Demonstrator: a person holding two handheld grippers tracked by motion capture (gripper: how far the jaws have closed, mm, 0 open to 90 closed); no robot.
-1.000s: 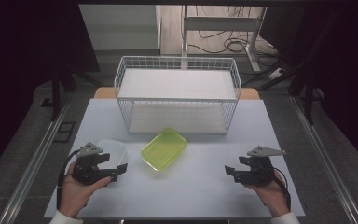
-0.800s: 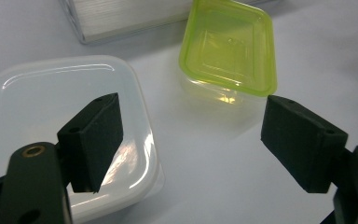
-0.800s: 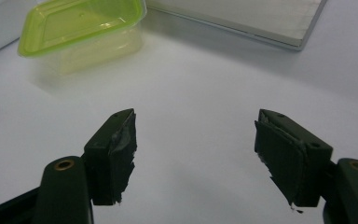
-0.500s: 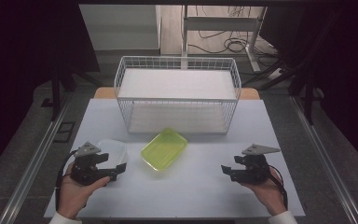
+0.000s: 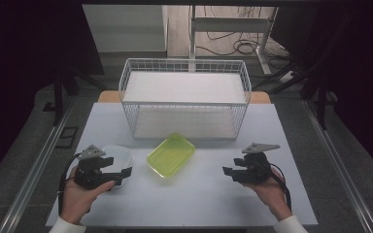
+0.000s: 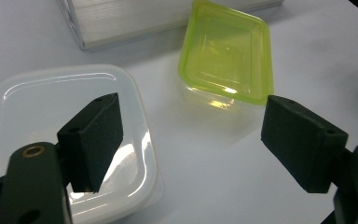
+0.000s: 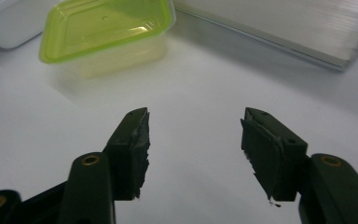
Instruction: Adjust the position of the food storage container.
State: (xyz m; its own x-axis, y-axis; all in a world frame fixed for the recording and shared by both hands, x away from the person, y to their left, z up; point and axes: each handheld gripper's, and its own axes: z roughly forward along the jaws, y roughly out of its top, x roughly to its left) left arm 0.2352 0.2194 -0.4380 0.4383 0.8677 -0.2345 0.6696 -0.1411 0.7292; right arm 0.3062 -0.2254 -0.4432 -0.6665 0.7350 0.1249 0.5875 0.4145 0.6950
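The right hand-held gripper (image 5: 229, 171), jaws apart, holding nothing and just closing partway, is facing the green container (image 5: 171, 155) sitting mid-worktop (image 5: 199, 204) before the wire basket (image 5: 184, 104), likely lining up a grasp, while the left hand-held gripper (image 5: 121, 173) is hanging wide open over the clear container (image 6: 65, 140).

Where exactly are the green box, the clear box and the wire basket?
green box (image 5: 171, 155), high view, middle of its lid
clear box (image 6: 60, 100), left gripper view, bare part of its lid
wire basket (image 5: 184, 103), high view, front top rim
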